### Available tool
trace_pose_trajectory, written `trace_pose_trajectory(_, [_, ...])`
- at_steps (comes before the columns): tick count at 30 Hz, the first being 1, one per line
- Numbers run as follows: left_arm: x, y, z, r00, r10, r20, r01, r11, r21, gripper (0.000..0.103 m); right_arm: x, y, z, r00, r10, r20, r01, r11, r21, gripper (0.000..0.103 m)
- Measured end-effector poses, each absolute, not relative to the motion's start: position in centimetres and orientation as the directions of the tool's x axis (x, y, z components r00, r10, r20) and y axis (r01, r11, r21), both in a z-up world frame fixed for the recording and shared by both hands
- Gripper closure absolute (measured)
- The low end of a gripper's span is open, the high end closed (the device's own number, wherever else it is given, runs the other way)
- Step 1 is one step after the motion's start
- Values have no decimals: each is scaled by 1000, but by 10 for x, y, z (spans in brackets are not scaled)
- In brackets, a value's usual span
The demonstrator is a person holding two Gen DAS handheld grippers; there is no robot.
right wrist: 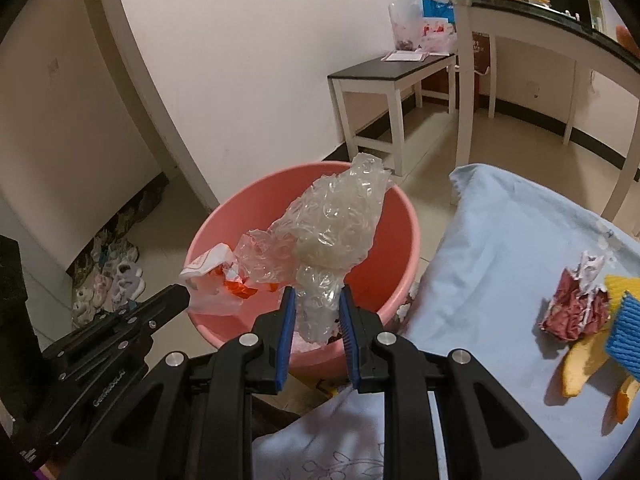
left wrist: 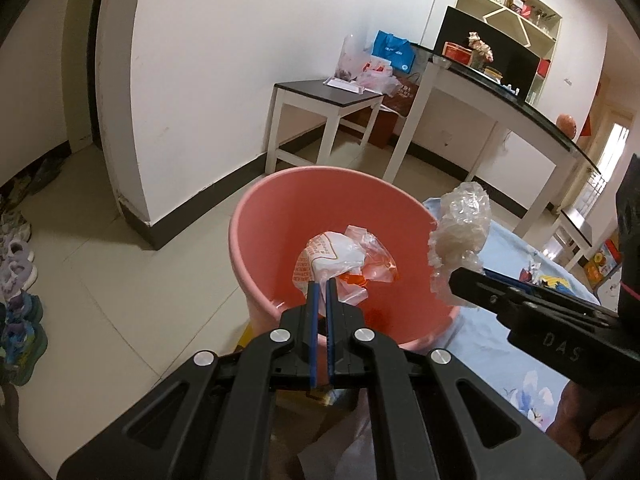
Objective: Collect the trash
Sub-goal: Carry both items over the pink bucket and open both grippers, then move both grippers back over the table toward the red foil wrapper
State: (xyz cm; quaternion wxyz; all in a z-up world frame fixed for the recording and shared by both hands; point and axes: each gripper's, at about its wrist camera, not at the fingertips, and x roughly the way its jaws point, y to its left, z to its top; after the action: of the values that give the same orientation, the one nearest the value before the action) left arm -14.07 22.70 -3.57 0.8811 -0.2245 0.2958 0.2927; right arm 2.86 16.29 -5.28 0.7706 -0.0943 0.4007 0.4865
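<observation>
The left gripper (left wrist: 322, 286) is nearest, its blue fingers squeezed tight on a crinkly white and orange plastic bag (left wrist: 340, 258). The bag hangs over the open pink bucket (left wrist: 256, 220). Beside it, the right gripper (right wrist: 316, 300) has its jaws a little apart, pinching a wad of bubble wrap (right wrist: 336, 224) above the same bucket. The bucket stands on the tiled floor, touching a light blue cloth (right wrist: 492, 248). On the cloth lie a crumpled red wrapper (right wrist: 572, 308) and an orange peel (right wrist: 580, 364).
</observation>
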Motion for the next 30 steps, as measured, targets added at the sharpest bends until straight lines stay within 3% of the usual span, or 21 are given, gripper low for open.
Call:
trace_pose_trajectory(17, [-135, 236, -43, 630, 378, -678, -673, 702, -234, 99, 32, 176, -68, 201, 664, -720, -820, 516, 248, 76])
trace_pose_trajectory(21, [-137, 236, -43, 634, 373, -678, -669, 704, -238, 99, 32, 175, -69, 206, 667, -716, -821, 515, 244, 67])
trace_pose_trajectory(30, [-136, 227, -37, 647, 356, -675, -652, 718, -246, 98, 26, 159, -60, 224, 685, -694, -825, 512, 238, 57])
